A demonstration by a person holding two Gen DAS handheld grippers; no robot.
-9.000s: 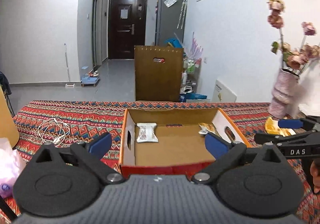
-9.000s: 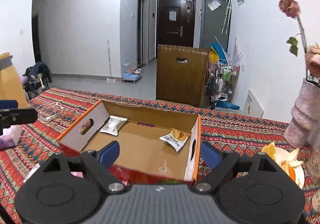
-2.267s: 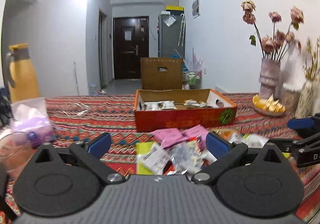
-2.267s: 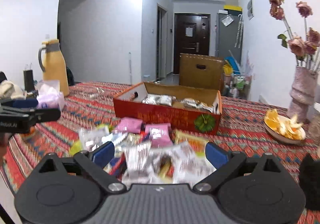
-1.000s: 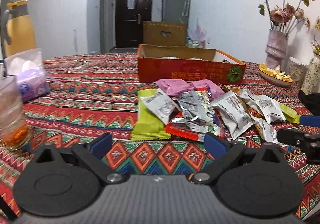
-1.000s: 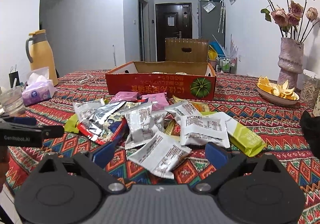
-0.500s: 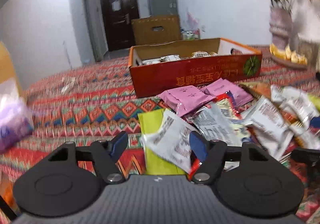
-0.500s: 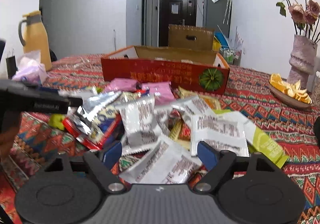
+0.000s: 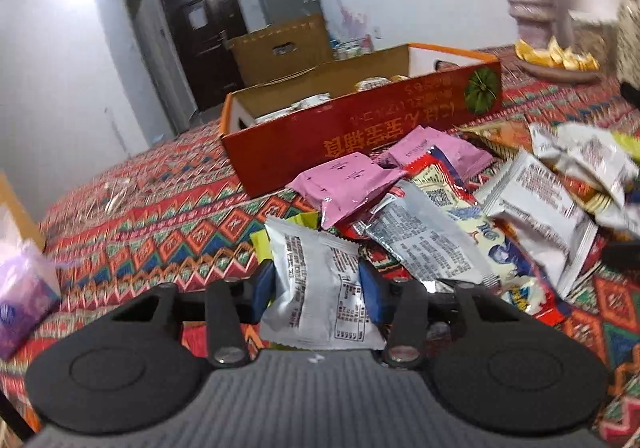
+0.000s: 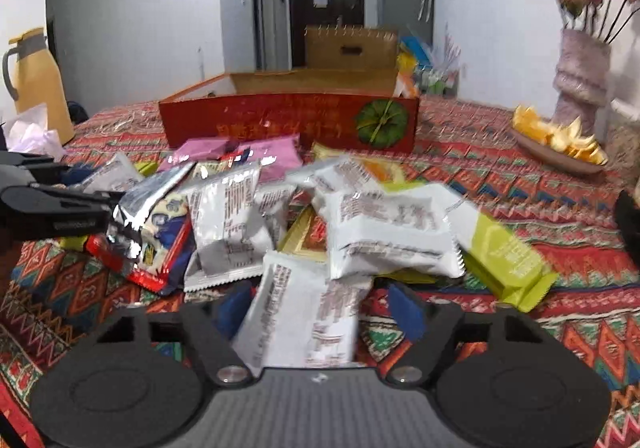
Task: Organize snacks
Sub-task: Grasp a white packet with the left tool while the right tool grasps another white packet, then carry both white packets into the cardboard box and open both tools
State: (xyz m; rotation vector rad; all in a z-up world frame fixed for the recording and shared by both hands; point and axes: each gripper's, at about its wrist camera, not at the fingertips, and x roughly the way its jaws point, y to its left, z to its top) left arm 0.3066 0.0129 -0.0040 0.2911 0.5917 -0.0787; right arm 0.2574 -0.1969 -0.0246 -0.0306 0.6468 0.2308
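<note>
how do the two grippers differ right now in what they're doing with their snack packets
The left gripper has its blue pads pressed on both side edges of a white packet; its jaws are closing. The right gripper stands wider: its white packet lies between the pads, with a gap showing at the right pad; those jaws are closing too. Both straddle a white printed packet at the near edge of the pile, in front of the red box.

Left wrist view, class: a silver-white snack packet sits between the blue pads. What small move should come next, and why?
Probably finish closing the left gripper on the silver-white printed snack packet, then lift. Its jaws are closing with the blue pads already at the packet's edges, and the red cardboard box waits beyond the pile.
</note>
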